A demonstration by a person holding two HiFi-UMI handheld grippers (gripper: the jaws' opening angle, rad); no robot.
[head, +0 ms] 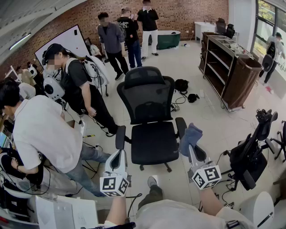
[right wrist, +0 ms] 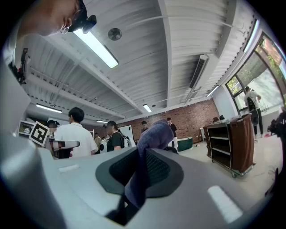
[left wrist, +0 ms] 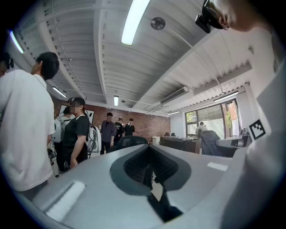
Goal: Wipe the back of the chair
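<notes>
The right gripper [head: 191, 151] is pinching a bunched blue-grey cloth [head: 191, 135] in its closed jaws, seemingly as the wiper, while the left gripper [head: 118, 153], jaws together on nothing, is hovering beside it before the black mesh office chair [head: 149, 100], facing them.

A black mesh-backed office chair [head: 149, 100] is set against pale glossy floor tiles [head: 210, 120]. At near right, a slate-blue fabric cloth [head: 191, 137] shows above the light-grey right gripper [head: 192, 148]. The light-grey left gripper [head: 119, 154] matches it, and each carries a cube of black-and-white square markers [head: 114, 184]. Far off is a red-brown brick wall [head: 178, 13], and at right a dark-brown wooden cart [head: 230, 74].
</notes>
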